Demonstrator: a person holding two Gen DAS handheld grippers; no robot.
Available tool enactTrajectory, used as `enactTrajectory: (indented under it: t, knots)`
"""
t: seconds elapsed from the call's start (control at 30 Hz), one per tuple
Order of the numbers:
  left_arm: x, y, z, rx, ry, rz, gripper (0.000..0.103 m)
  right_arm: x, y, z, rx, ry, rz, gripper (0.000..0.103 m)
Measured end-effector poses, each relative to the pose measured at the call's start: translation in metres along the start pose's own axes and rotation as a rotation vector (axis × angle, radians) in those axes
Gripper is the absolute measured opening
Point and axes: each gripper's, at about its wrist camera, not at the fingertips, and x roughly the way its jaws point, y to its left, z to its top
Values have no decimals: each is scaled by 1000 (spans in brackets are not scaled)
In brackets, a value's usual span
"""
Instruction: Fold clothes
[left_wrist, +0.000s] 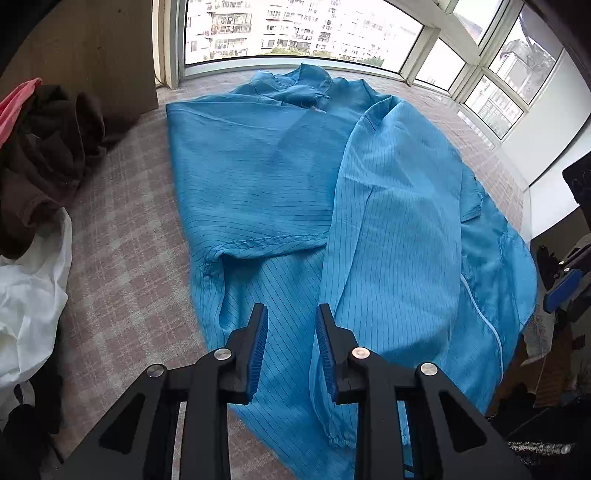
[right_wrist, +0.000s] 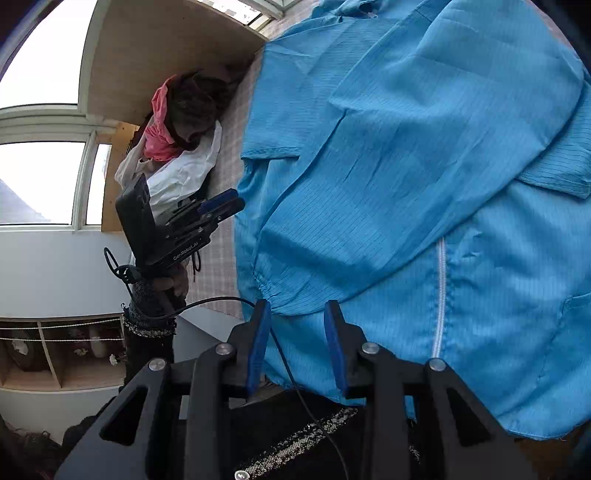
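Thin blue pinstriped coat (left_wrist: 295, 192) lies spread on the pink-grey checked cover (left_wrist: 125, 229), collar toward the window, one sleeve already laid across its body, so folding looks partway done. Left gripper (left_wrist: 291, 350) hovers above the coat's near hem, jaws apart, holding nothing. Right gripper (right_wrist: 297, 343) hangs off the coat's zipper-side edge, jaws also apart and empty, likely lining up for the next grab. Pile of brown, pink and white clothes (left_wrist: 40, 177) sits left of the coat.
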Motion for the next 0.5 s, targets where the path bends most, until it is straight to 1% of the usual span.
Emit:
enactTrajectory:
  t: [0.07, 0.1, 0.13, 0.2, 0.23, 0.3, 0.33, 0.4, 0.5]
  knots:
    - [7, -8, -9, -11, 24, -43, 30, -23, -47, 15, 62, -97, -139, 31]
    - [10, -13, -14, -18, 37, -63, 33, -32, -68, 24, 82, -131, -204, 32]
    - [14, -17, -18, -20, 50, -74, 38, -37, -88, 34, 110, -154, -234, 32]
    - [21, -27, -25, -12, 76, -67, 39, -46, -127, 54, 178, -189, -262, 32]
    - [24, -31, -27, -10, 87, -59, 39, -50, -145, 64, 214, -207, -247, 32]
    - [25, -37, -26, -14, 97, -43, 39, -57, -169, 82, 254, -241, -212, 32]
    - [23, -41, -22, -16, 93, -42, 39, -60, -174, 90, 252, -254, -221, 32]
    - [17, -47, -3, -11, 67, -38, 39, -62, -178, 105, 218, -264, -257, 32]
    - [19, -55, 48, 10, 14, -50, 41, -60, -179, 122, 150, -252, -284, 32]
